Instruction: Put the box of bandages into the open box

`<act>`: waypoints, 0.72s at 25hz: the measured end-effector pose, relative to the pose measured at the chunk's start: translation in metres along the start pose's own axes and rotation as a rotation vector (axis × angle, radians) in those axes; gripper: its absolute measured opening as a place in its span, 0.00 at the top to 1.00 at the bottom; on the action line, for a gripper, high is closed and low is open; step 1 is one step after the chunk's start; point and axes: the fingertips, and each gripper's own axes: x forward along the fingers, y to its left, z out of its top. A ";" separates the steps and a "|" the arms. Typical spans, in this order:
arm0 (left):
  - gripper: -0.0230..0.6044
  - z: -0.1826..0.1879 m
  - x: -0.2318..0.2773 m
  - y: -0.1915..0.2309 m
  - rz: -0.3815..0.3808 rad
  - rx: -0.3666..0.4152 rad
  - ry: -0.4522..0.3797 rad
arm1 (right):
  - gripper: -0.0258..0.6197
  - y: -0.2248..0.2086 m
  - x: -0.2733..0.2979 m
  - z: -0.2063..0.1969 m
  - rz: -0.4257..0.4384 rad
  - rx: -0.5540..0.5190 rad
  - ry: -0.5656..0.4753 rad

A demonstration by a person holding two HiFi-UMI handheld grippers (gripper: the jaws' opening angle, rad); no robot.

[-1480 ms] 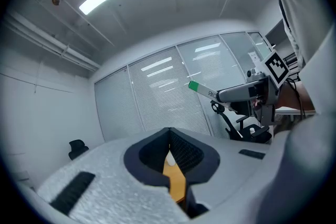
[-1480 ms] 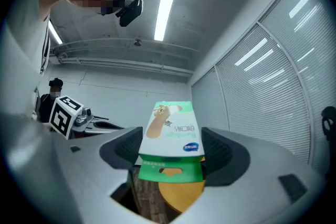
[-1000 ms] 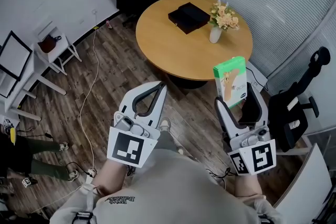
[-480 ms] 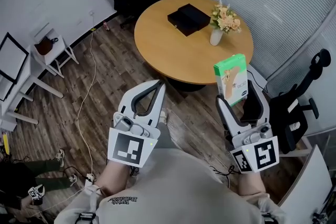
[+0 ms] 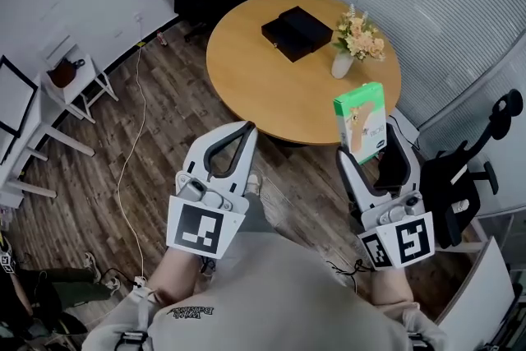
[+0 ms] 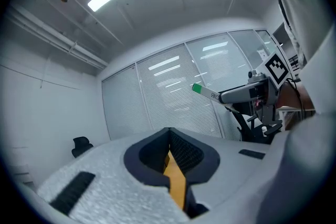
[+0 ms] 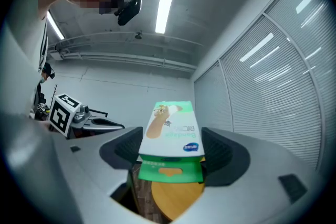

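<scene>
Box of bandages (image 5: 359,121): green-and-white carton, upright, clamped by its lower end in the right hand-held gripper (image 5: 371,150). It is held in the air at the near-right rim of the round surface (image 5: 263,82), well apart from the open box (image 5: 296,33).

Change vs. a sec. ago: both tools keep approx. the same pose rel. to the carrier's body. The surface has slid nearer in the head view, so its near rim now meets the tool tips. I.e. the carrier is stepping up to the surface w/ the carton in transit. The grip looks unchanged, w/ no slip or tilt of the carton.

Left to right:
- Left hand-held gripper (image 5: 245,130): jaws closed tip to tip, nothing btwn them. In the left gripper view only a sliver of wooden top shows through the slit. Idle, carried alongside.
- Open box: black, flat, lid laid back, on the far half of the surface, just left of the vase of flowers (image 5: 343,60).
- Right hand-held gripper: jaws shut on the carton's sides. In the right gripper view the carton (image 7: 170,134) stands btwn the pads, w/ the surface's edge (image 7: 176,202) below.

Meaning for the task: approach phase. Pick-up is done and placing has not begun; est. under halfway. The next move prob. calls for a reach across the surface, keeping clear of the vase.
</scene>
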 end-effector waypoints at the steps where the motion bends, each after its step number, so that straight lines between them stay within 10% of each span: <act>1: 0.93 -0.002 0.006 0.004 -0.003 -0.007 0.003 | 0.39 -0.003 0.007 -0.001 -0.003 0.000 0.003; 18: 0.93 -0.036 0.112 0.113 -0.079 -0.028 0.013 | 0.39 -0.042 0.150 -0.018 -0.046 0.001 0.059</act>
